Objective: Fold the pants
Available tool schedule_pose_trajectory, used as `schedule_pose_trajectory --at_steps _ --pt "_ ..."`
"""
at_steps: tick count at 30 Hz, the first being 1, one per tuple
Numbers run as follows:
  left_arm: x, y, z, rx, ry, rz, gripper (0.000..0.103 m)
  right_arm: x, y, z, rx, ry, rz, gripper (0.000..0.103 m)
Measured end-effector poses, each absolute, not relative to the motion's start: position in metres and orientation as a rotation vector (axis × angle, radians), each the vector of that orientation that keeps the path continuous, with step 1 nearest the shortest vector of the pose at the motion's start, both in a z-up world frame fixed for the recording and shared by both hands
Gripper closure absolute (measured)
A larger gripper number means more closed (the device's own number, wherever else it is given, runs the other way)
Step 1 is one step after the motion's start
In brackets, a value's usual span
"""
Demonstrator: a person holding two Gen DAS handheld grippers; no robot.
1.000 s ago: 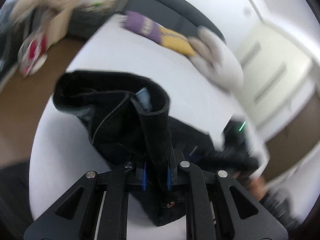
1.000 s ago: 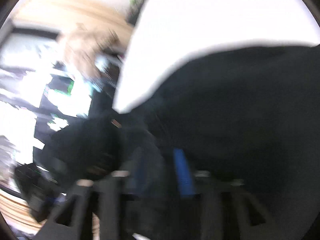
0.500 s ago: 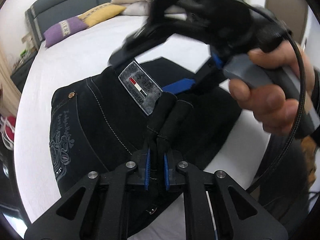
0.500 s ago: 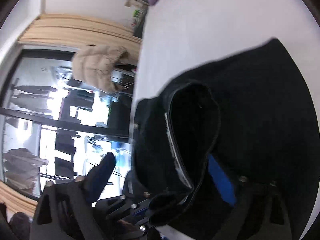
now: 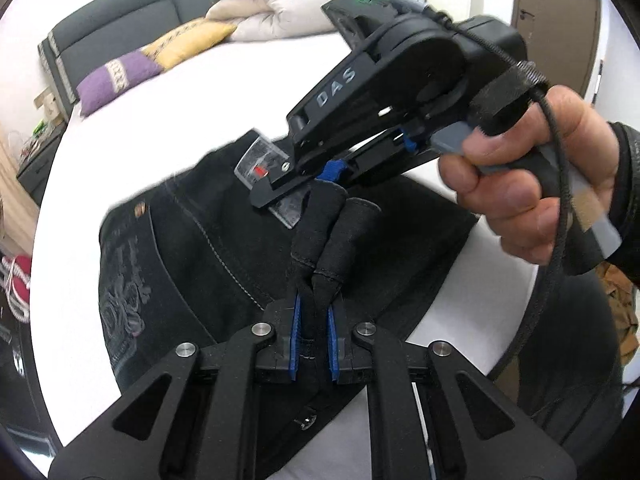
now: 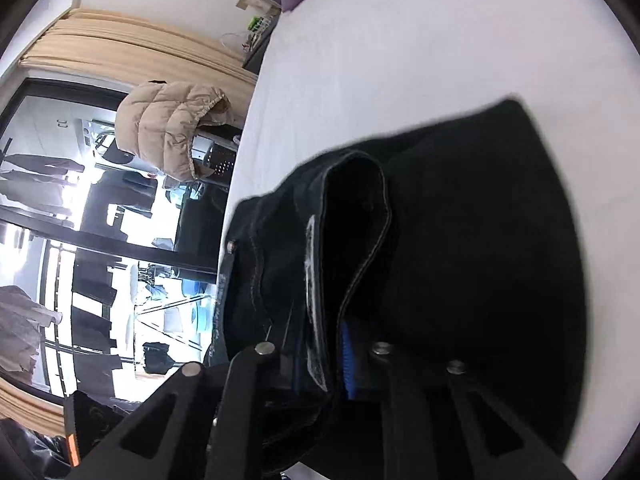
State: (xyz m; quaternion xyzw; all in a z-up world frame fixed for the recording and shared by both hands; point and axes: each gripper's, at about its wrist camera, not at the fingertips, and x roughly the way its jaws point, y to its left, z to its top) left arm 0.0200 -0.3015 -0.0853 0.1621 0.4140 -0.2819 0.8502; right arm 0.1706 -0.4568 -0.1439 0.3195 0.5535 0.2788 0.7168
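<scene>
Jaws first: left gripper [image 5: 312, 340] is clamped tight on a doubled ridge of black denim, two rolled folds standing up from between its blue pads. Right gripper [image 6: 322, 360] is closing now, with the waistband edge and its white inner label between the pads; it looks gripped, though blur at that edge leaves me unsure how firmly.

What changed: a second ago the left gripper held a loose, upright bunch of cloth well out over the bed. It has since swung in and rolled over, and the black jeans [image 5: 192, 248] now lie flatter, back side up, with the embroidered pocket on the left and the leather waist patch on the far side. The right gripper stood much wider half a second ago; a hand [image 5: 532, 184] now brings it in from the right, over the patch.

Jeans sit at the near end of the white bed [image 5: 208, 92], pillows far off at the headboard.

Reading: both ends of the waistband seem to be secured, so a fold can probably be carried over next.
</scene>
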Motion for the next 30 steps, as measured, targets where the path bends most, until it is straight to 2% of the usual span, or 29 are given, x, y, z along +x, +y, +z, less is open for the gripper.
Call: schedule_pose_trajectory --at_steps 8,16,26,30 --pt "0.044 -0.354 -0.078 0.345 0.846 -0.675 0.094 0.177 -0.507 -0.130 0.672 1.202 0.554 0.087" --pt "0.064 -0.371 -0.102 0.367 0.898 -0.716 0.094 0.166 -0.535 -0.159 0.729 1.222 0.516 0.087" --pt "0.074 -0.396 -0.123 0.410 0.913 -0.755 0.094 0.139 -0.555 -0.188 0.903 1.156 0.483 0.088" --pt "0.074 -0.389 -0.133 0.386 0.915 -0.752 0.090 0.140 -0.551 -0.192 0.862 1.136 0.503 0.088"
